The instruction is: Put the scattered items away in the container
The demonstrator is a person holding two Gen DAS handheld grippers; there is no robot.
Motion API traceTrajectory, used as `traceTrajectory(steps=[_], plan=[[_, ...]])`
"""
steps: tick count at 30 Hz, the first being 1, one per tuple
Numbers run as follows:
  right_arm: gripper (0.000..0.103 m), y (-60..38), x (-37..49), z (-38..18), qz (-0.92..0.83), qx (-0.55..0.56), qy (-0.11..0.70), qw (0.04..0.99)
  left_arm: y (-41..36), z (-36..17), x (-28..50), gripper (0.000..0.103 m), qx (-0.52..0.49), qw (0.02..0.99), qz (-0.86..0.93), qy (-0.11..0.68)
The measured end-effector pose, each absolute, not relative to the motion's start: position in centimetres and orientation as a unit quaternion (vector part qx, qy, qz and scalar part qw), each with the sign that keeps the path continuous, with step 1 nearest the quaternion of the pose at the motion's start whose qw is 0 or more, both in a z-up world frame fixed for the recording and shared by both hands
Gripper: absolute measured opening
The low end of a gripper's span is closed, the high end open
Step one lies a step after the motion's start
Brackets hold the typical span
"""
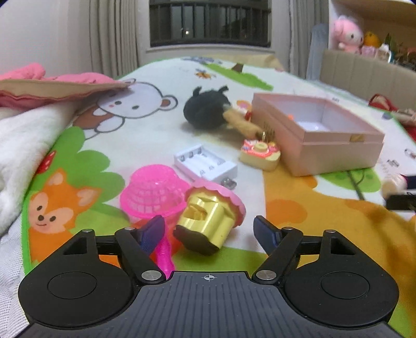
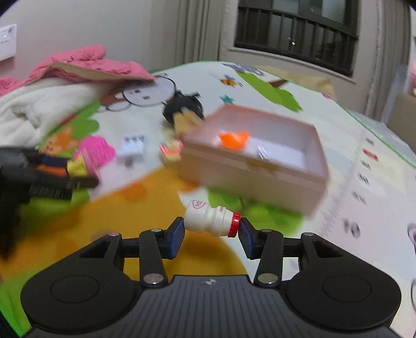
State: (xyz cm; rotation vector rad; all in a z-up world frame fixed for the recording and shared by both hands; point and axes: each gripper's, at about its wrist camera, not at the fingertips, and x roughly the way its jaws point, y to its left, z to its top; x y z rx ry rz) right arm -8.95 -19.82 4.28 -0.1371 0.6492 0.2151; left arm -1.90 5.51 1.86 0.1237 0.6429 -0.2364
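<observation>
The small drink bottle (image 2: 211, 218) was clamped endwise in the right gripper (image 2: 212, 234), apparently bound for the pink box (image 2: 260, 179); the left gripper (image 1: 209, 234) stood parted around the yellow toy (image 1: 208, 221), needing closure.

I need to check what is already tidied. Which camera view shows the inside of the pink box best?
The right wrist view: it looks down into the pink box, showing an orange item, though blurred. The left wrist view is sharper but lower; the pink box mostly hides its floor there.

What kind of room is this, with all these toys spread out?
Probably a child's bedroom or playroom at home. A cartoon animal play mat covers the surface, plush toys sit on a shelf, and curtains frame a barred window.
</observation>
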Motion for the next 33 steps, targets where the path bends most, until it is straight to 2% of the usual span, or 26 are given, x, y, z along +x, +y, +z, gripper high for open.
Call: traceTrajectory(steps=[2,5,8,13,16,23,25,27,33], plan=[[0.061,-20.8,-9.8,3.5,0.099,-0.059,0.312,0.943,4.7,1.7,-1.8,0.065,0.082,0.94,-0.102,0.314],[0.077,-22.2,-10.7,2.7,0.099,-0.033,0.299,0.948,3.8,1.8,-2.1,0.064,0.101,0.94,-0.096,0.311],[0.083,-23.1,-11.1,1.9,0.095,-0.011,0.296,0.95,2.5,2.4,-2.9,0.064,0.101,0.939,-0.111,0.31],[0.088,-23.9,-11.3,0.5,0.083,0.011,0.302,0.95,-0.3,4.4,-5.6,0.062,0.074,0.935,-0.2,0.284],[0.102,-24.2,-11.6,0.7,0.076,0.019,0.293,0.953,-2.1,4.3,-6.9,0.059,0.079,0.923,-0.247,0.284],[0.103,-23.9,-11.3,0.2,0.082,0.015,0.318,0.944,-2.7,2.7,-7.9,0.063,0.111,0.915,-0.239,0.305],[0.103,-23.7,-11.1,0.0,0.081,0.009,0.327,0.942,-2.2,2.7,-8.3,0.073,0.113,0.911,-0.245,0.31],[0.103,-23.7,-10.9,-0.1,0.081,0.014,0.334,0.939,-1.8,2.7,-8.6,0.076,0.108,0.907,-0.254,0.317],[0.103,-24.3,-10.5,0.3,0.093,0.036,0.349,0.932,-2.2,1.9,-9.0,0.078,0.112,0.907,-0.247,0.323]])
